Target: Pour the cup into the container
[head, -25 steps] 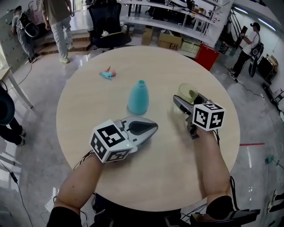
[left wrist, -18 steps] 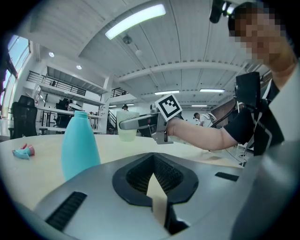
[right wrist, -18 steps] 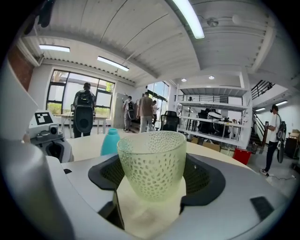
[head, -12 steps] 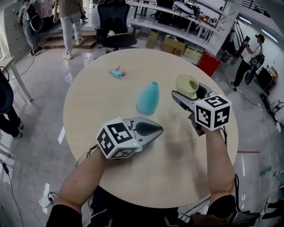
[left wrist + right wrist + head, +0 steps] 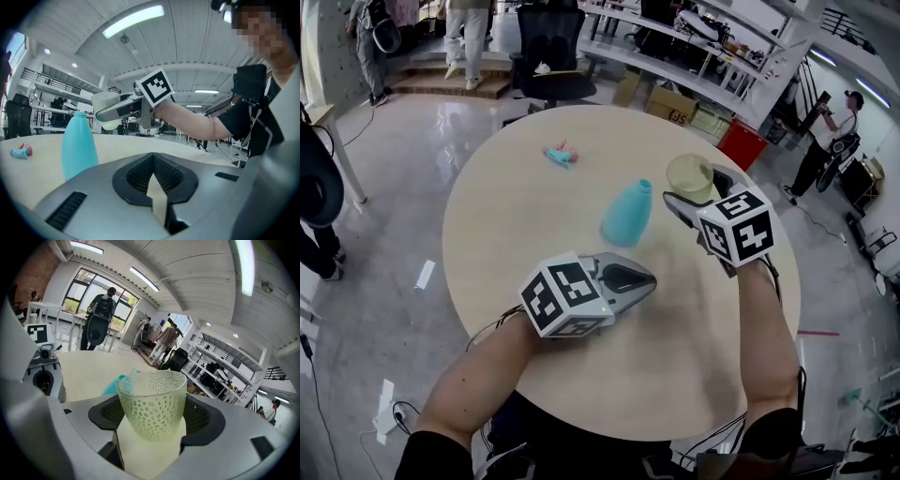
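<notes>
Surroundings: open workshop with glossy floor; shelving and an office chair [image 5: 548, 47] are seen beyond the table; people are seen standing at the edges
Surface: round pale wooden table [image 5: 525, 225]
Container: teal bottle [image 5: 628, 214] with narrow open neck; stood upright near the table's middle; touched by neither gripper
Cup: pale green translucent cup [image 5: 688, 172] with dimpled wall; held upright above the table, just to the right of the container's neck and apart from it; contents cannot be made out
Right gripper [image 5: 701, 199]: jaws clamped on the lower part of the cup, one at each side
Left gripper [image 5: 647, 278]: jaws brought together with nothing held; kept low over the table, on the near side of the container
Other item: small teal and pink object [image 5: 558, 154]; laid at the far side of the table, well apart from the container
</notes>
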### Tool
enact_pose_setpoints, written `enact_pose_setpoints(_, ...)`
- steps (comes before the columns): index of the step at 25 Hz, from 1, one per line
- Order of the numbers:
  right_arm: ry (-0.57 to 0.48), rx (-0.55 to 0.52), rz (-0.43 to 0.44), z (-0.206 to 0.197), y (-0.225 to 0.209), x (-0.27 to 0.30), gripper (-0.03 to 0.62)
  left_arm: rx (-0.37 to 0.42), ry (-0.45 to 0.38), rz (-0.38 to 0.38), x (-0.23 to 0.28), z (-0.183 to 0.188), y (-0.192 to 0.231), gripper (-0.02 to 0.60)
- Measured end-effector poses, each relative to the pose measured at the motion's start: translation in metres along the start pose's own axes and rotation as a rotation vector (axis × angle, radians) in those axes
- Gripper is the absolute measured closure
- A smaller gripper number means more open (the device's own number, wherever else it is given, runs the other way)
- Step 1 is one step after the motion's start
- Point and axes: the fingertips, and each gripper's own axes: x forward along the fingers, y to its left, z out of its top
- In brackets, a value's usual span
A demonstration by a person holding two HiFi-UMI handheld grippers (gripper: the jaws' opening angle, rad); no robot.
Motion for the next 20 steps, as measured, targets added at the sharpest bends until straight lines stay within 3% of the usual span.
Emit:
enact_pose_setpoints(8,0.082,-0.182,-0.057,0.002,-0.001,0.013,0.217,0.004,0.001,-0.016,-0.001,0.001,-0.003,0.586)
enact_pose_setpoints(20,0.159,-0.363,-0.118,0.005,0.004,0.022,0.217,0.008,0.003,-0.012,0.000,-0.003,-0.003,0.585)
